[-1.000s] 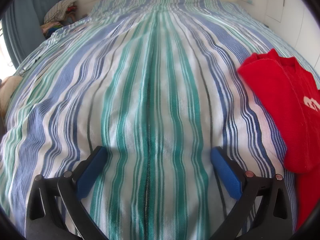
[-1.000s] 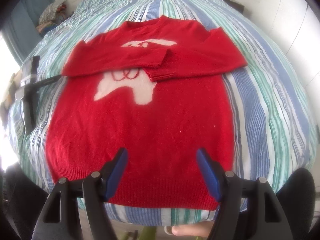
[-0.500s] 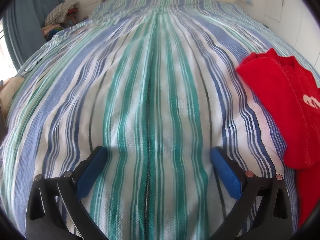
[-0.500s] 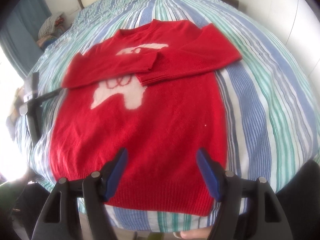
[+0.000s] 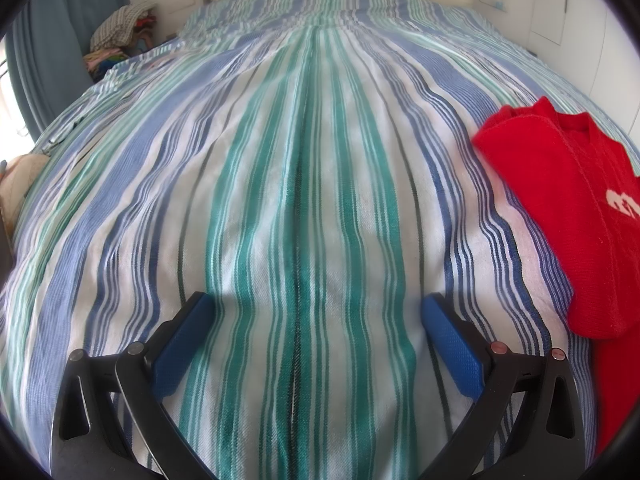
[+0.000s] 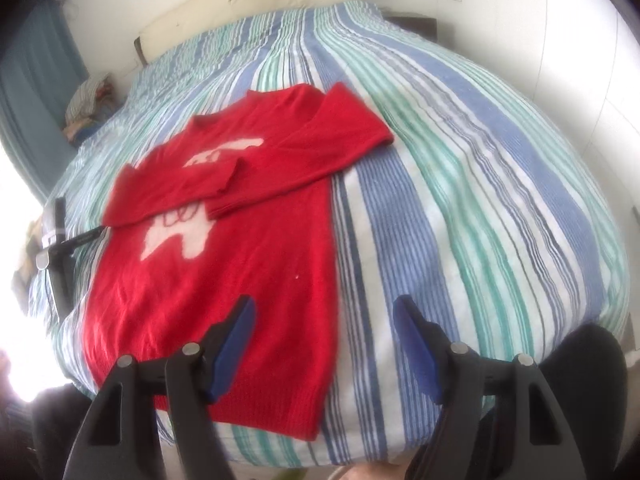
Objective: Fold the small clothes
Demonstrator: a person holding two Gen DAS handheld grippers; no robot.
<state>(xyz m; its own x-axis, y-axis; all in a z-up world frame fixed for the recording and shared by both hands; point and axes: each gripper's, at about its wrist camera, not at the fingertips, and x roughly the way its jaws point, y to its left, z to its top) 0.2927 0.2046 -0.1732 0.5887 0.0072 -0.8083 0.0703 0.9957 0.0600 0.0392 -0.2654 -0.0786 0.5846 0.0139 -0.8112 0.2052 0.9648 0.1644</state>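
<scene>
A: What is seen at the left, from the left wrist view?

B: A blue curtain (image 5: 48, 60) and a pile of clothes (image 5: 120, 40) are seen in the far left corner, beside the bed (image 5: 280, 160). The bed is covered by a sheet striped in green, blue and white. The left gripper (image 5: 316, 320) is held over the bare sheet; its jaws are spread wide and nothing is gripped between them.

A: And the sweater?

B: In that view only one folded shoulder of the red sweater (image 5: 576, 208) is caught, at the right edge, well apart from the left gripper. In the right wrist view the sweater (image 6: 224, 272) is laid flat on the left part of the bed, its hem near the bed's front edge. Both sleeves are folded across the chest, partly over a white figure (image 6: 180, 236) knitted into the front.

A: What is shown of the right gripper?

B: The right gripper (image 6: 324, 320) is held above the sweater's right edge. Its jaws are parted widely, with nothing clamped; the left jaw is seen over the red knit, the right one over the striped sheet. Whether the cloth is touched cannot be told.

A: Anything further right?

B: A cream headboard (image 6: 248, 12) is seen at the far end, and a dark trouser leg (image 6: 584, 364) at the lower right.
</scene>
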